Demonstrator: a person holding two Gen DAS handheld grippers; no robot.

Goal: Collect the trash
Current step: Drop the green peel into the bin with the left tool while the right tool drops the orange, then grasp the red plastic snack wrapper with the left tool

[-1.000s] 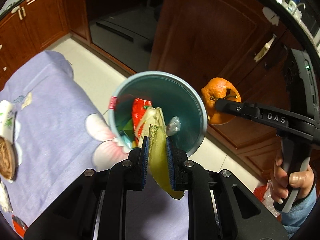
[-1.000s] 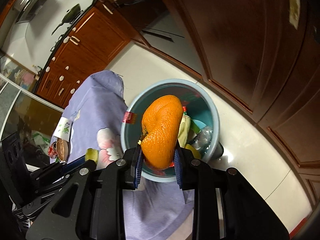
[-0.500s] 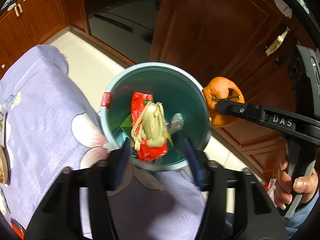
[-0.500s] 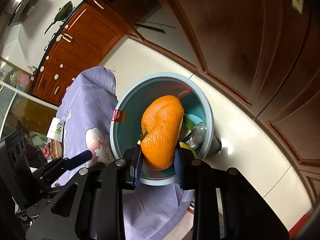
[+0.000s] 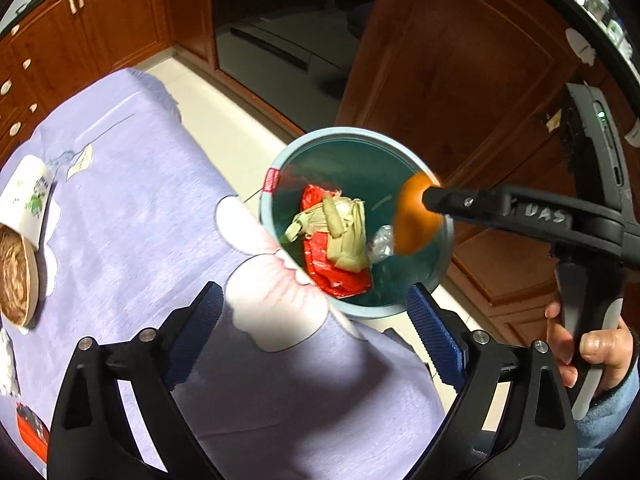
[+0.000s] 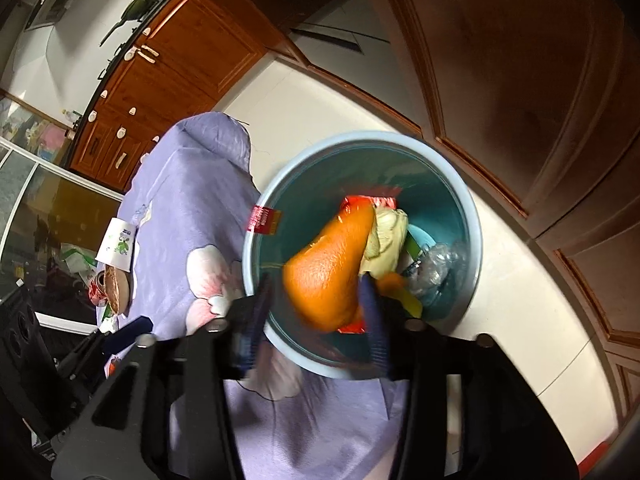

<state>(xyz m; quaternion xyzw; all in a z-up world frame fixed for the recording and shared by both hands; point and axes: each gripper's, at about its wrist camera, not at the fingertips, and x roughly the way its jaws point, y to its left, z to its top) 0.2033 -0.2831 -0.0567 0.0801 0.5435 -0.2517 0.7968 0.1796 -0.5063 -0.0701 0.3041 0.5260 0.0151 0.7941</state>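
A teal trash bin (image 5: 360, 133) stands on the floor against the table's edge. It holds a banana peel (image 5: 344, 232), a red wrapper (image 5: 332, 276) and clear plastic (image 5: 382, 242). My left gripper (image 5: 314, 292) hangs over the bin's near rim, its jaws opening wide with nothing between them. My right gripper (image 6: 316, 284) is above the bin (image 6: 360, 136), and its jaws are opening. A blurred orange peel (image 6: 328, 268) sits between them, loose from the left pad. The left wrist view shows this peel (image 5: 416, 220) over the bin's right side.
A purple flowered tablecloth (image 5: 140, 220) covers the table left of the bin, with a paper cup (image 5: 28, 196) and a brown bowl (image 5: 14, 276) at its far left. Wooden cabinets (image 5: 460, 60) rise behind the bin. A person's hand (image 5: 592, 344) holds the right gripper's handle.
My left gripper opened and let the banana peel fall into the bin. My right gripper carried the orange peel over the bin, and its jaws have spread apart around it.
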